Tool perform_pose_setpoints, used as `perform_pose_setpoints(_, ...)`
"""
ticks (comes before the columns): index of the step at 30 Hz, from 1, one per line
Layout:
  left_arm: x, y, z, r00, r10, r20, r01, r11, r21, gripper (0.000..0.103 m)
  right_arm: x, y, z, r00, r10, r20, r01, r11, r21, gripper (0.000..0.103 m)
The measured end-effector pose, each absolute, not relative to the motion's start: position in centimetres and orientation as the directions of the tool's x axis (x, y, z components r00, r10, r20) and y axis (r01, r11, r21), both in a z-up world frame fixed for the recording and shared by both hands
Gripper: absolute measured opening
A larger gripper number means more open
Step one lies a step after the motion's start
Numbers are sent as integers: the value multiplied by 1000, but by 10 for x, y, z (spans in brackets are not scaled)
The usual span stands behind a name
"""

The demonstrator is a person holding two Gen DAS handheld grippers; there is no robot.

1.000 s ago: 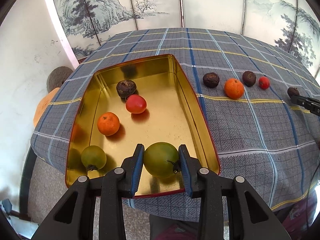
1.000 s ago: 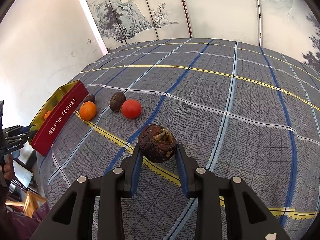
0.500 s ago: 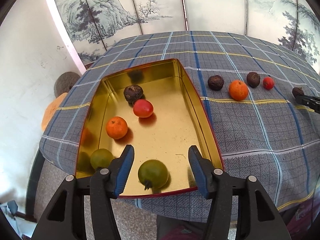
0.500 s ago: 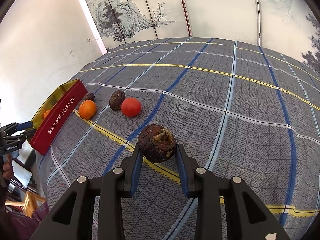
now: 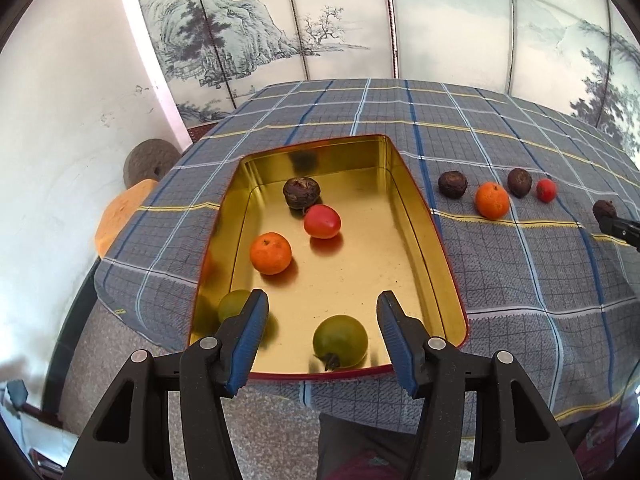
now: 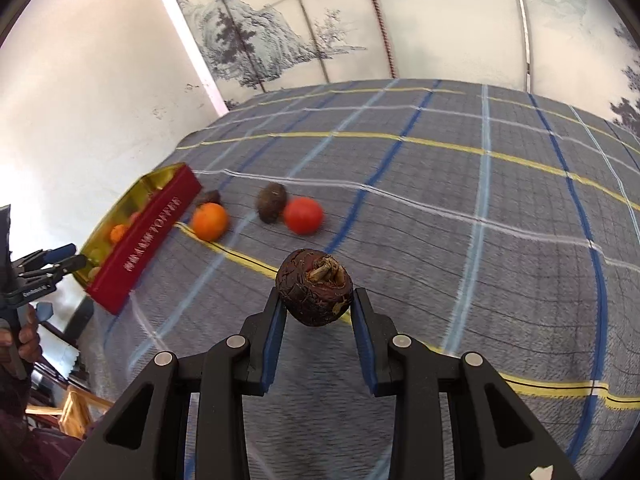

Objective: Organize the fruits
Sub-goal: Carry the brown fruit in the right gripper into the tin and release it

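A gold tin tray [image 5: 416, 208] with red outer walls sits on the checked tablecloth. In it lie a green tomato [image 5: 340, 341], a second green fruit [image 5: 234, 305], an orange [image 5: 270, 253], a red tomato [image 5: 322, 221] and a dark brown fruit [image 5: 301, 192]. My left gripper [image 5: 320, 308] is open and empty above the tray's near end. My right gripper [image 6: 316, 304] is shut on a dark brown fruit [image 6: 315, 293] and holds it above the cloth. On the cloth lie an orange [image 6: 209, 221], a red tomato [image 6: 303, 215] and two dark fruits [image 6: 272, 202].
The tray [image 6: 148, 236] is far left in the right wrist view, with the left gripper [image 6: 52, 260] at its near end. The loose fruits lie in a row right of the tray [image 5: 492, 200]. A painted screen stands behind the table. The table edge is near the tray's front.
My left gripper opened, let go of the green tomato into the tray, and pulled back. My right gripper lifted the dark brown fruit off the cloth.
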State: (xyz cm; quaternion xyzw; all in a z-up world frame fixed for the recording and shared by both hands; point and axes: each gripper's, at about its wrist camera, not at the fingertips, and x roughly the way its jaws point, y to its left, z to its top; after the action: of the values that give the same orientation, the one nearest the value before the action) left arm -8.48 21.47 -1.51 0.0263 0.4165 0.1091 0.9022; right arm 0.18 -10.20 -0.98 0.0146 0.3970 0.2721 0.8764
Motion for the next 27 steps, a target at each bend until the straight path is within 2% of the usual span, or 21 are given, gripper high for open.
perform_pose_setpoints(6,-91,215,-14,637,236,-734,-185,971,152,58,-9,-55,17,503,561,-657,-569,787,237,30)
perform_pose_setpoints(14,-98,243,-15,623,260,-738,-257,959,121,58,-20,53,43,372,673,-639,-749,624,222,30)
perform_pose_setpoints(20,-105,254,-14,622,295,-725,-292,947,135,58,-16,126,38,286,686,-669,-821,535,198,30)
perform_pose_setpoints(27,-112,264,-15,622,336,-707,-321,933,161,66,-3,176,12,214,655,-725,-838,504,208,30)
